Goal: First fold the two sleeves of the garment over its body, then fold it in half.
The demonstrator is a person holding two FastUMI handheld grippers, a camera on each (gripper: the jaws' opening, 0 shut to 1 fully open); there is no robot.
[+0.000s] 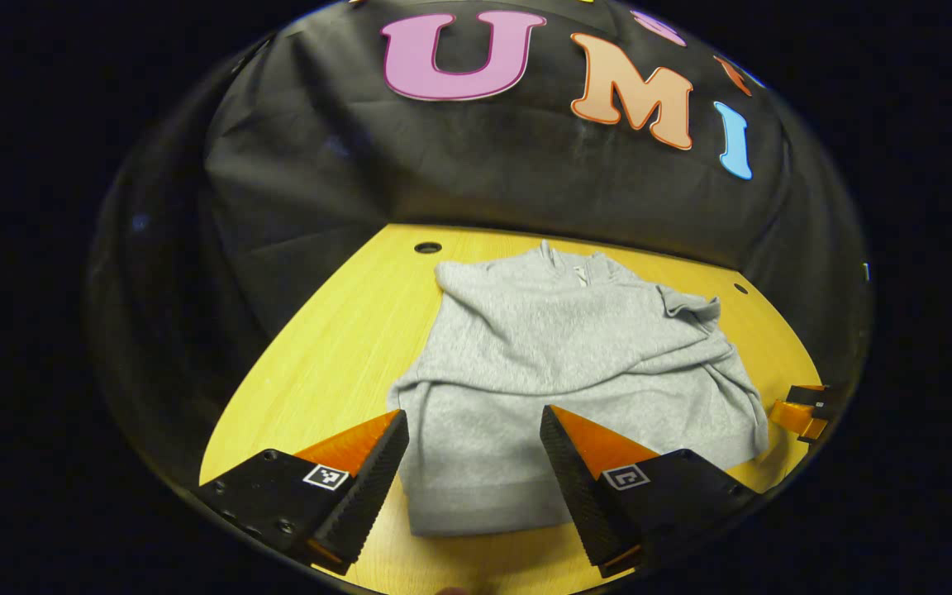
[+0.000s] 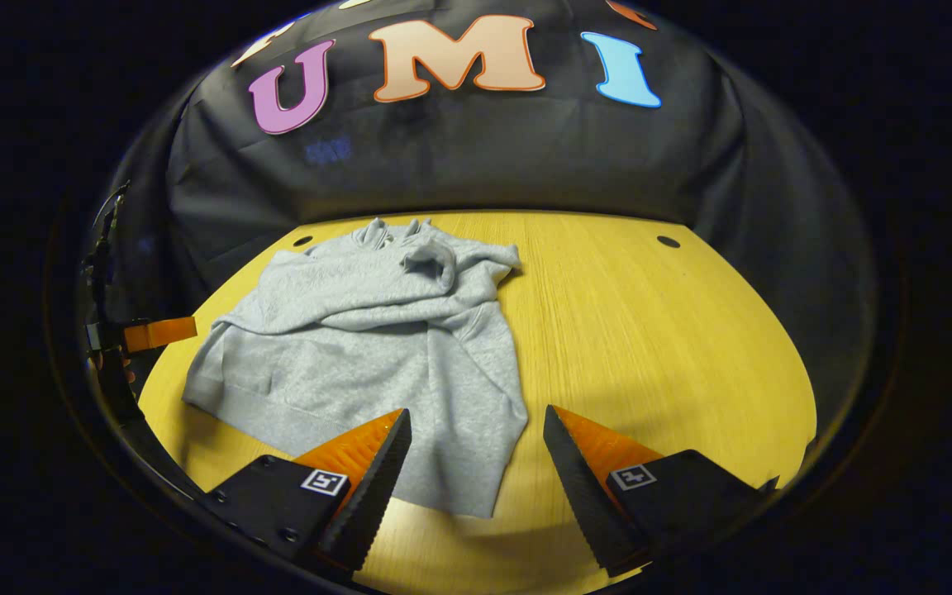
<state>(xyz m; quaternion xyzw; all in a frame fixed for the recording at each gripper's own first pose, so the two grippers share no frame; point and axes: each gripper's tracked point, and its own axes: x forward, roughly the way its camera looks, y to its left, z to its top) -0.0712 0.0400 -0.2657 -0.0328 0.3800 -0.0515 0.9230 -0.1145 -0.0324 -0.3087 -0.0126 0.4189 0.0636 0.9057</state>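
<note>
Two claws, left (image 1: 473,430) and right (image 2: 476,430), both released | one gray garment (image 1: 559,372), sleeves seemingly folded | one table (image 2: 649,330)

The garment (image 1: 559,372) between and beyond the jaws is soft matt knitted cloth. The table (image 2: 658,330) under it is smooth wood with fine grain and slight sheen.

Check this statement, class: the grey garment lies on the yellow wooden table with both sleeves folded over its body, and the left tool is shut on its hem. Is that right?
One detail is wrong. The left tool is open, its fingers standing apart above the hem of the grey garment, gripping nothing, as the left gripper view shows. The garment does lie on the yellow wooden table with both sleeves folded over its body.
</note>
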